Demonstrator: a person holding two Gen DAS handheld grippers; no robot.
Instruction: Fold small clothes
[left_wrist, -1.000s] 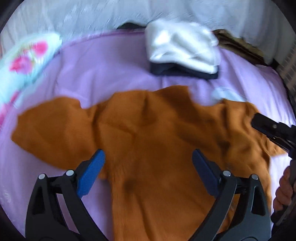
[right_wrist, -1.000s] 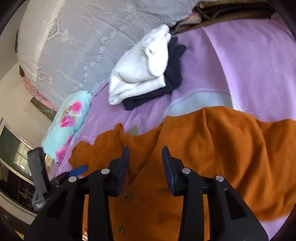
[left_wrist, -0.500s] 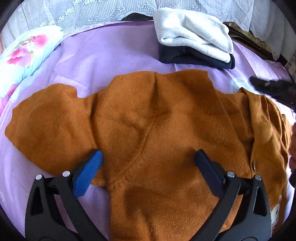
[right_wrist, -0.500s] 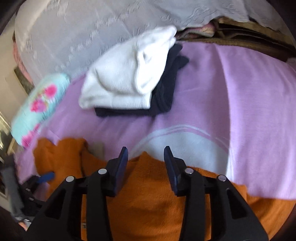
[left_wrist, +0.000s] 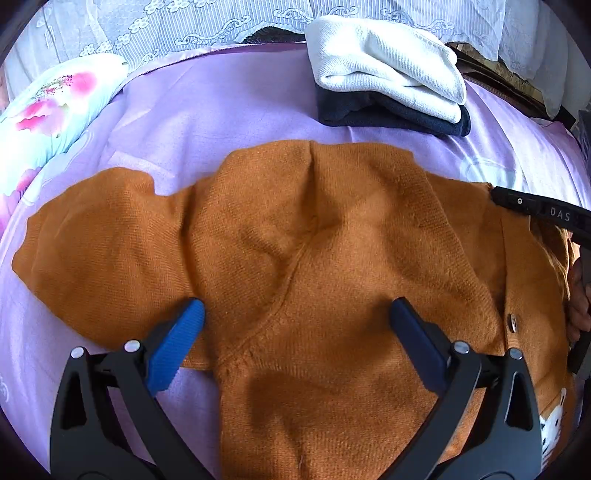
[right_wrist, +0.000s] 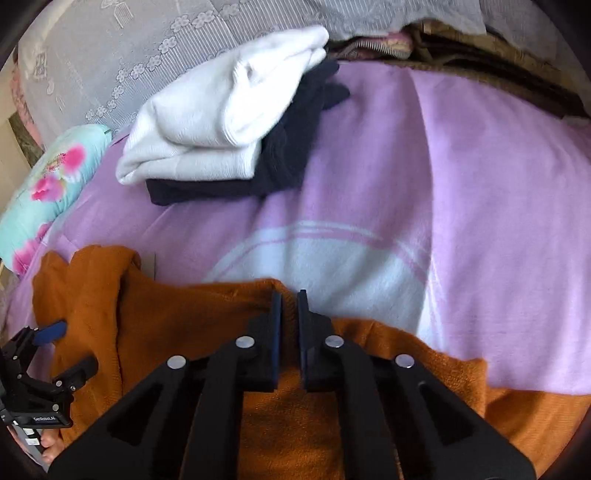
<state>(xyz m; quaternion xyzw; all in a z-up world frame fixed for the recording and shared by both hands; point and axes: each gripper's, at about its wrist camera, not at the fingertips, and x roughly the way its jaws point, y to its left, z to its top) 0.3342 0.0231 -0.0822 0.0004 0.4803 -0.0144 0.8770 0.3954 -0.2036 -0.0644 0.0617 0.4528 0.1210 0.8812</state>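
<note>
An orange knitted cardigan (left_wrist: 314, 236) lies spread on the purple bedsheet (left_wrist: 221, 96), with one sleeve out to the left and a button strip at the right. My left gripper (left_wrist: 295, 332) hovers open over its middle, blue pads (left_wrist: 177, 343) wide apart. In the right wrist view the cardigan (right_wrist: 177, 325) fills the lower part. My right gripper (right_wrist: 289, 310) has its jaws almost together, pinching the cardigan's far edge. The left wrist view shows the right gripper (left_wrist: 532, 206) at the cardigan's right side.
A folded white garment (left_wrist: 384, 62) lies on a folded dark one (left_wrist: 388, 114) at the back of the bed. A floral pillow (left_wrist: 48, 110) sits at the far left. A lace cover (right_wrist: 110, 48) runs behind. The left gripper (right_wrist: 40, 373) shows at the right wrist view's left edge.
My right gripper has moved to the cardigan's far edge and closed from open onto it. The left gripper has stayed open over the cardigan, which now lies flatter.
</note>
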